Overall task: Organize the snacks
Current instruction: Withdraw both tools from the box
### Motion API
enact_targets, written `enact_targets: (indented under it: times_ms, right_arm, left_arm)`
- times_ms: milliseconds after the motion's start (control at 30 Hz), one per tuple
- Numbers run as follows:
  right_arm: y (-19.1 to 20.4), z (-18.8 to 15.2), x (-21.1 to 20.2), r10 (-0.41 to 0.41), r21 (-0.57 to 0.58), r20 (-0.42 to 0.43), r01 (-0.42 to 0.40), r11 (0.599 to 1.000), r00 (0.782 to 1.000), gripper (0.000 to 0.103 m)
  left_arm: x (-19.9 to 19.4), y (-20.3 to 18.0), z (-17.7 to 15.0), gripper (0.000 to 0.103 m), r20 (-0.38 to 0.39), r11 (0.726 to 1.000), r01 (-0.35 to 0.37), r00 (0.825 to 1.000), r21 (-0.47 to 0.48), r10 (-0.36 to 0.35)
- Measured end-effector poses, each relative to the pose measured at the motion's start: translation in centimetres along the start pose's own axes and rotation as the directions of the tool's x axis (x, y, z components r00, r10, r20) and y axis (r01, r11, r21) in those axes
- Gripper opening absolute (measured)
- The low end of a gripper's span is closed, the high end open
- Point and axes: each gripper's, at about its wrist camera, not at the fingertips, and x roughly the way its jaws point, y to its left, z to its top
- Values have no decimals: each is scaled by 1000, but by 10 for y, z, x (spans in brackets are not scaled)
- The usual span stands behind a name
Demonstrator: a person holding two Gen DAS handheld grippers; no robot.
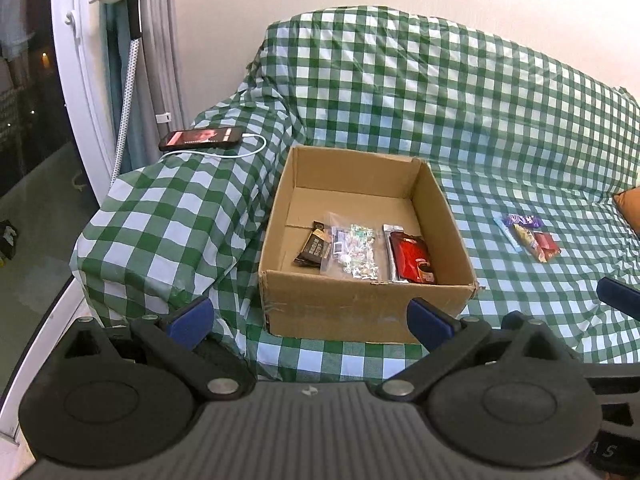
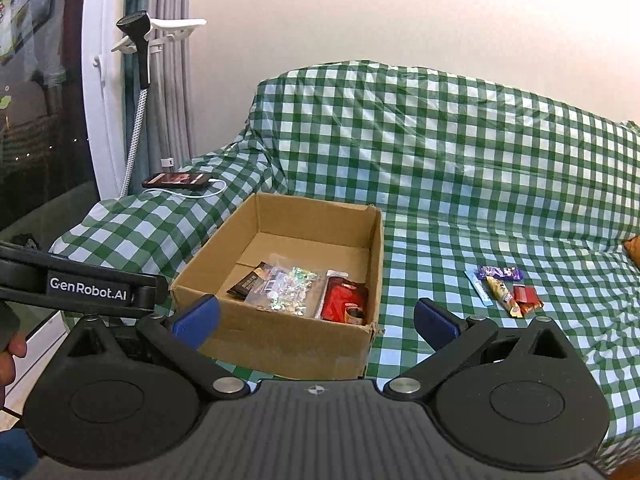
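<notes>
1. Labels on the packets were too small to read in either view; the dark brown packet (image 1: 314,245) lay partly under the clear bag of candies (image 1: 354,251), and the red packet (image 1: 412,259) was cut off at its lower end by the front wall of the cardboard box (image 1: 360,312).
2. Orange object (image 1: 629,209) at the right edge was cropped by the frame, so what it was could not be told.
3. Loose snack pile (image 1: 528,236) overlapped: a purple wrapper, a light blue strip, a yellow-brown bar and a red wrapper, edges hard to separate.
4. Left wrist view showed only a blue tip of the right gripper (image 1: 616,298) at the right edge; right wrist view showed the left gripper (image 2: 80,284) as a black bar marked "GenRobot.AI", its fingers not visible there, plus part of a hand (image 2: 10,354) at the left edge.
5. Phone (image 2: 177,179) with a white cable lay on the covered armrest, behind and left of the box.
6. Left gripper (image 1: 310,320) had its jaws spread wide, holding nothing; the box sat just ahead, between its fingers.
7. Right gripper (image 2: 316,318) also had jaws wide apart, empty; the box (image 2: 288,344) was ahead and left, the snack pile (image 2: 506,290) ahead and right, on the checkered cloth (image 2: 440,184), apart from the box.
</notes>
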Motion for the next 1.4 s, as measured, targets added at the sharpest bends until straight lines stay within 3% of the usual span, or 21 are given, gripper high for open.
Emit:
enact_targets:
  times_ms: [567,1400]
  right_arm:
    - [8,1,9,8,-10,-22,-9,1000,1000,103]
    - [-13,-10,44,7,24,-134,-4,1000,991,103]
  left_arm:
    - [8,5,-1,103,-34,1000,-12,999,-11,11]
    - [61,-8,-3,103,-179,1000,-19,984,17,22]
